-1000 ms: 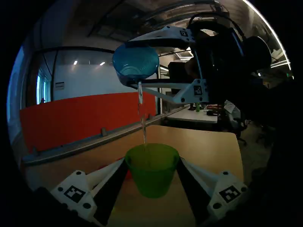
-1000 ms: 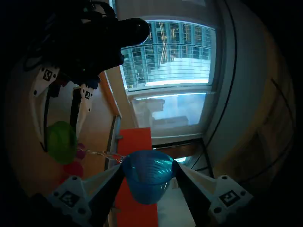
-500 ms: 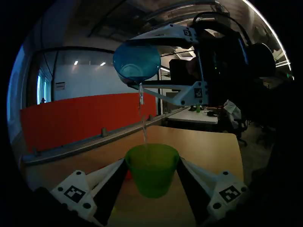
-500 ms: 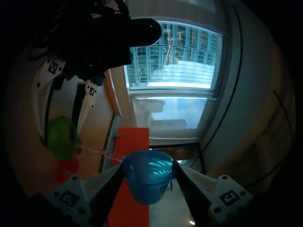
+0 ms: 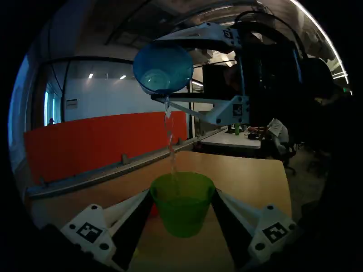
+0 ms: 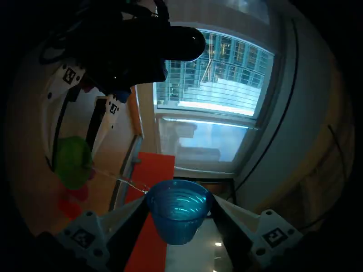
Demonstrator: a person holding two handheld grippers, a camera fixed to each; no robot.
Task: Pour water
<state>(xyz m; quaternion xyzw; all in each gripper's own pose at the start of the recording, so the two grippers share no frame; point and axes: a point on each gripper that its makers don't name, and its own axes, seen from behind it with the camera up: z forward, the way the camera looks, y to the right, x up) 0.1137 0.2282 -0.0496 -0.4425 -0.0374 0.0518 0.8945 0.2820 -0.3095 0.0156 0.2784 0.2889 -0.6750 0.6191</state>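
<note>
In the left gripper view the left gripper has both white fingers pressed against the sides of a green cup. The cup stands upright at the lower centre of the frame, over a light wooden table. Whether its base touches the tabletop I cannot tell.

At the upper centre the right gripper reaches in from the right. It clamps a blue cup between its fingers — the cup is tipped so its mouth faces the camera and its lip points down. A thin stream of water drops from that lip into the open mouth of the green cup. The two cups are well apart, one above the other.

An orange partition runs across the left middle of the frame along the table's far edge. A small red thing shows just behind the green cup, too hidden to name.

In the right gripper view the blue cup sits at the lower centre, squeezed from both sides by the fingers, with water glinting inside. The stream leaves the left of its rim and crosses to the green cup at the middle left, where the other gripper's fingers flank it. A large window stands at the upper centre.
</note>
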